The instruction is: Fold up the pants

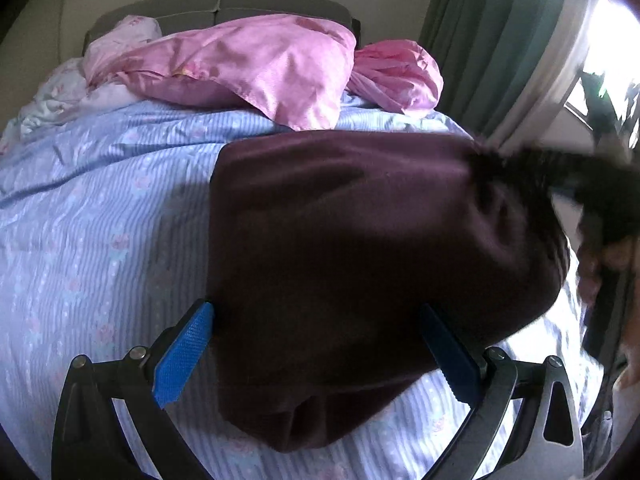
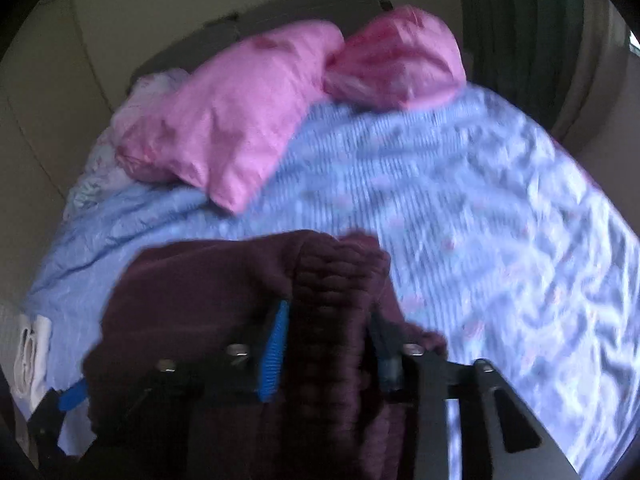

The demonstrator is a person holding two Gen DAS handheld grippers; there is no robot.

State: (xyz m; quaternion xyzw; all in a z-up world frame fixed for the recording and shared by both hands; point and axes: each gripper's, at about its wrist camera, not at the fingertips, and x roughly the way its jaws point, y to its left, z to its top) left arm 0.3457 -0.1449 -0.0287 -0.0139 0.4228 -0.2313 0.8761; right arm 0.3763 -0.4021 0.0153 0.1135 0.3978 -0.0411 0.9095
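Item: maroon pants, lying partly folded on my bed below the pink pillows; my right gripper jaws pinch the ribbed waistband to carry the fold, my left gripper jaws spread wide, straddling the cloth.

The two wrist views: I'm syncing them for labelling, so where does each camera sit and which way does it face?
Left wrist: rides the left gripper, jaws open astride the maroon fabric pants, facing the pink satin pillow; the right gripper blurs in at right.
Right wrist: rides the right gripper, shut on the pants' ribbed waistband, facing the bedhead.
Shared: pants, pillow, blue striped bedsheet.
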